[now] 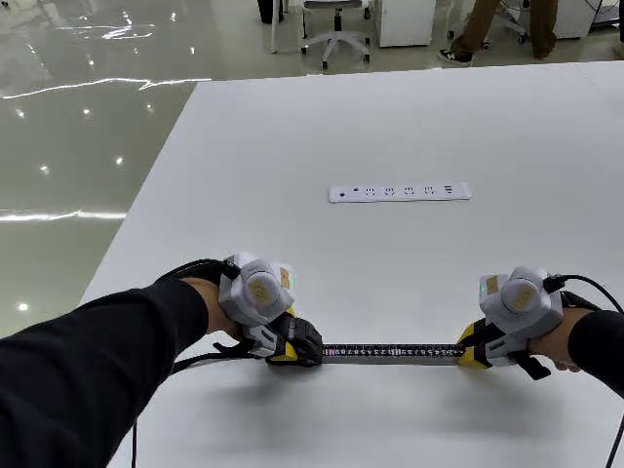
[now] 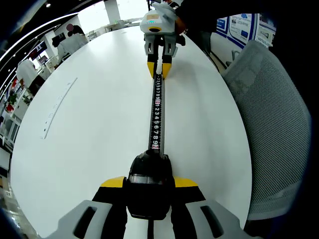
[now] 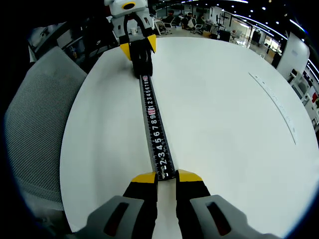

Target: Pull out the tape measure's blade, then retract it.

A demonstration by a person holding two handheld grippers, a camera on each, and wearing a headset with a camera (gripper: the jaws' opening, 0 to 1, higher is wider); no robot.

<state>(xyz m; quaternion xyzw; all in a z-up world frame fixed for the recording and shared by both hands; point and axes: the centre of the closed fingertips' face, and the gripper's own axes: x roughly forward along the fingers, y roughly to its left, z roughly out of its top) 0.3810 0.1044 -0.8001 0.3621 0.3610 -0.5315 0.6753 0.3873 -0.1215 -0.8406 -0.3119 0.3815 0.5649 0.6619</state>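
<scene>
The case is clamped in the left gripper and the blade is pinched at its end by the right gripper, stretched straight along the table between them.

Black sleeves, black cables, and grey left tongs and right tongs with yellow-tipped black jaws.
</scene>
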